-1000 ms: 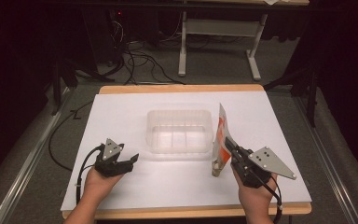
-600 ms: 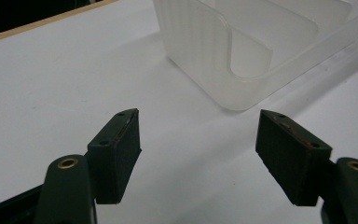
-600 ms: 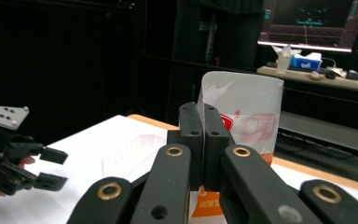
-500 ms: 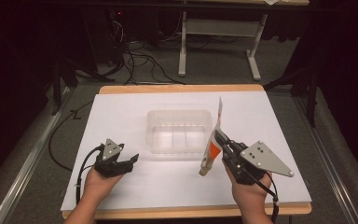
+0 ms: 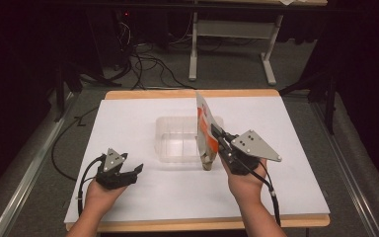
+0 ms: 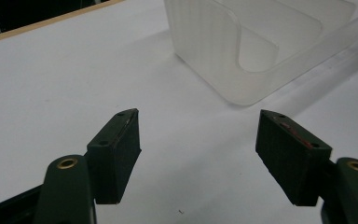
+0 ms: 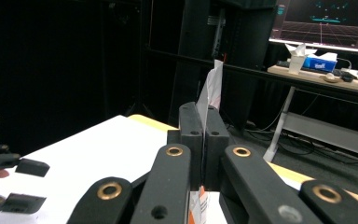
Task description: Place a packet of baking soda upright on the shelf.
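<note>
A flat orange-and-white snack packet (image 5: pixel 205 131) stands on edge in the air over the right end of a clear plastic tub (image 5: pixel 177 139). My right gripper (image 5: pixel 216 133) is shut on the packet's edge, and the packet's white top (image 7: pixel 212 88) rises between the pressed jaws in the right gripper view. At the table's front left, my left gripper (image 5: pixel 137 171) rests open on the white surface with nothing between its fingers. In the left gripper view the tub (image 6: pixel 256 44) stands ahead and to the right of the spread jaws.
A white sheet covers the table (image 5: pixel 128 118), with wooden edges at front and back. Cables lie on the floor behind, and a desk frame (image 5: pixel 232 34) stands farther back. A desk with a monitor (image 7: pixel 326 21) and a tissue box is in the right gripper view.
My right gripper has carried the packet leftward and a little up, from beside the tub's right side to over its right end. The left gripper has stayed put.
</note>
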{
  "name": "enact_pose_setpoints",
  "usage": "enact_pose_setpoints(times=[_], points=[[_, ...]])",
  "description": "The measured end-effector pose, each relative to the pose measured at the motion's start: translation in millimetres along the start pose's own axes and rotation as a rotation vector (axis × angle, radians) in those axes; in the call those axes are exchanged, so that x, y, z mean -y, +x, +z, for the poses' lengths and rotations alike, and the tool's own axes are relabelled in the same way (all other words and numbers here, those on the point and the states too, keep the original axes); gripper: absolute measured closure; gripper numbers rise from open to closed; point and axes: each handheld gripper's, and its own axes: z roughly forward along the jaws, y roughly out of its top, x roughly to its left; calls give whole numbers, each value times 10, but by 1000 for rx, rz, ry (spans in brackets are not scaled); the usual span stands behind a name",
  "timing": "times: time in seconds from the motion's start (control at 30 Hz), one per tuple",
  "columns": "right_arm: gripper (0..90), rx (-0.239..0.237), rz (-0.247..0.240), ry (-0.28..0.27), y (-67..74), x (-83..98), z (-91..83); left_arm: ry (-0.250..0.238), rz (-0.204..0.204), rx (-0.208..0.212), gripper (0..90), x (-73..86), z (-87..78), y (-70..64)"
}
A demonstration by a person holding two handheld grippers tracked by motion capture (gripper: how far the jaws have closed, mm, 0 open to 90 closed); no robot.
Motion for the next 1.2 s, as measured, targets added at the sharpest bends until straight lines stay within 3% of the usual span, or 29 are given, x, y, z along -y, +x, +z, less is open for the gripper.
enact_pose_setpoints(times=[0.37,0.87,1.0,1.2], points=[[900,-8,-25,7,5,-106,383,7,-14,-20,310,96,-112,40],[900,25,-52,46,-44,29,875,15,1,-17,309,106,-119,17],[900,34,-75,55,-21,73,946,15,0,-16,309,107,-123,25],[900,26,-64,65,-16,173,980,19,10,-15,309,103,-118,22]])
